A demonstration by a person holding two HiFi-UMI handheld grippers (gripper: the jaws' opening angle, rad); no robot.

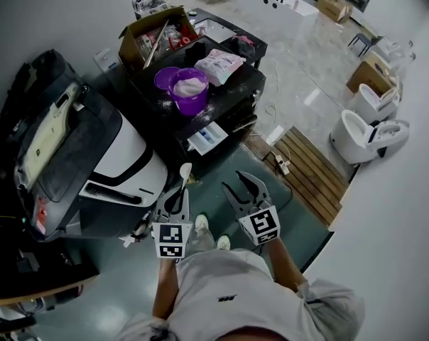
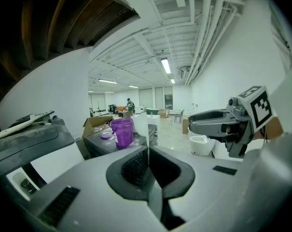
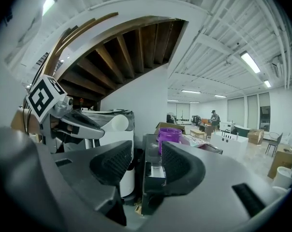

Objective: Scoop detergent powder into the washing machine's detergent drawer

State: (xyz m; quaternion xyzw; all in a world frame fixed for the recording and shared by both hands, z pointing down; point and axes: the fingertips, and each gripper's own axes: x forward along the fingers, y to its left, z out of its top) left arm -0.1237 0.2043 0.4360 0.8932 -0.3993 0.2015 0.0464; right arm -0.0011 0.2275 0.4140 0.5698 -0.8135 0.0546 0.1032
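Observation:
My left gripper point(image 1: 174, 203) is shut on the handle of a white plastic spoon point(image 1: 185, 170), whose bowl points up toward the machine; in the left gripper view the spoon point(image 2: 140, 124) shows edge-on between the closed jaws point(image 2: 147, 161). My right gripper point(image 1: 241, 187) hangs open and empty beside it. A purple tub of white powder point(image 1: 189, 88) stands on the black washing machine point(image 1: 237, 91), next to a detergent bag point(image 1: 218, 65). The detergent drawer point(image 1: 208, 138) is pulled out below the tub. Through the right gripper's point(image 3: 148, 166) open jaws the tub point(image 3: 169, 135) and drawer point(image 3: 158, 170) appear ahead.
A white and black appliance point(image 1: 94, 155) stands close on the left. An open cardboard box point(image 1: 154, 35) sits behind the tub. A power strip and cable point(image 1: 280, 163) lie on the wooden slats point(image 1: 310, 172) to the right. Toilets point(image 1: 364, 137) stand further right.

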